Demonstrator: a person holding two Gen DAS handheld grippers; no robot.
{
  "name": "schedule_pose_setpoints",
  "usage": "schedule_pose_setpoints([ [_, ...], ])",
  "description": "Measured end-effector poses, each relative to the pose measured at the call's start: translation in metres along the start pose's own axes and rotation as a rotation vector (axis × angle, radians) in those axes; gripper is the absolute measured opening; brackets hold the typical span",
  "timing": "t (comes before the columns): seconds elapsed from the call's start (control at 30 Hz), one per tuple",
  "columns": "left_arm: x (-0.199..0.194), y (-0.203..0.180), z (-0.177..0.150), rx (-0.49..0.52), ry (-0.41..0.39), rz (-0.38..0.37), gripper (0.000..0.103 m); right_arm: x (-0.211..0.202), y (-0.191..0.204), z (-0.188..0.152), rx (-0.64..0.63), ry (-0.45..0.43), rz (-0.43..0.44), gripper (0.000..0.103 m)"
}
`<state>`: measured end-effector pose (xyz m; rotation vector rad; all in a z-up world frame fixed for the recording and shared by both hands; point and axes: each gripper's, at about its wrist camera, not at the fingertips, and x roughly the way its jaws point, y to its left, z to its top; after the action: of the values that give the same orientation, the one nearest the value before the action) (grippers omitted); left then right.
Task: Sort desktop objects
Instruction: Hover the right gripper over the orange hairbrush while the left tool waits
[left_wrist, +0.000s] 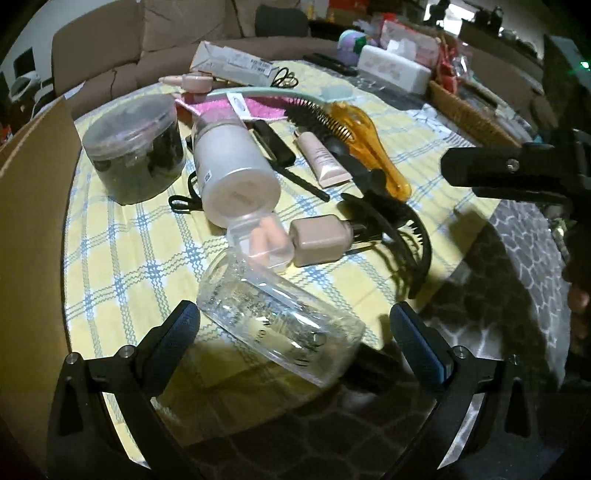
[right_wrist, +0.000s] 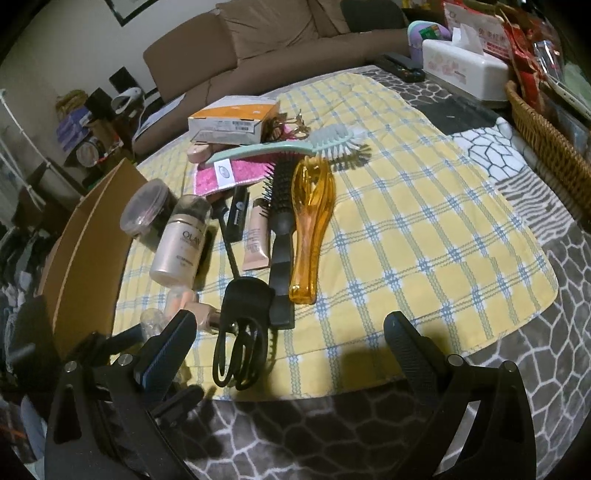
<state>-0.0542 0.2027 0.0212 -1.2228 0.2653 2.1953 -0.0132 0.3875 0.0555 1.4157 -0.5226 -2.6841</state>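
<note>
A clear bottle (left_wrist: 277, 325) lies on its side on the yellow checked cloth (left_wrist: 129, 258). It sits between the spread fingers of my left gripper (left_wrist: 295, 336), which is open and not clamped on it. Behind it are a small clear case of peach earplugs (left_wrist: 258, 240), a beige charger plug (left_wrist: 319, 240) and a white Olay bottle (left_wrist: 232, 173), also on its side. My right gripper (right_wrist: 290, 345) is open above the cloth's near edge. A black hair claw (right_wrist: 243, 332) lies just inside its left finger. An orange brush (right_wrist: 310, 221) and a black round brush (right_wrist: 282, 214) lie ahead.
A cardboard box wall (right_wrist: 88, 251) stands at the left edge. A round tub with dark contents (left_wrist: 133, 147), a pink tube (right_wrist: 256, 236), a mint brush (right_wrist: 288, 147) and an orange-white carton (right_wrist: 232, 118) crowd the far left. A wicker basket (right_wrist: 546, 140) and a tissue box (right_wrist: 465, 70) stand at the right.
</note>
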Motion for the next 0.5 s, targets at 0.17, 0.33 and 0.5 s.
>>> schedule_pose_setpoints([
  [0.17, -0.010, 0.012, -0.006, -0.016, 0.008, -0.068, 0.103, 0.002, -0.002, -0.001, 0.013, 0.010, 0.011, 0.103],
  [0.33, -0.022, 0.029, -0.014, -0.085, -0.001, -0.130, 0.103, 0.001, 0.001, 0.000, 0.007, 0.008, 0.032, 0.103],
  [0.5, -0.022, 0.016, -0.007, 0.060, -0.009, -0.106, 0.103, 0.001, 0.006, 0.000, -0.001, 0.010, 0.042, 0.103],
])
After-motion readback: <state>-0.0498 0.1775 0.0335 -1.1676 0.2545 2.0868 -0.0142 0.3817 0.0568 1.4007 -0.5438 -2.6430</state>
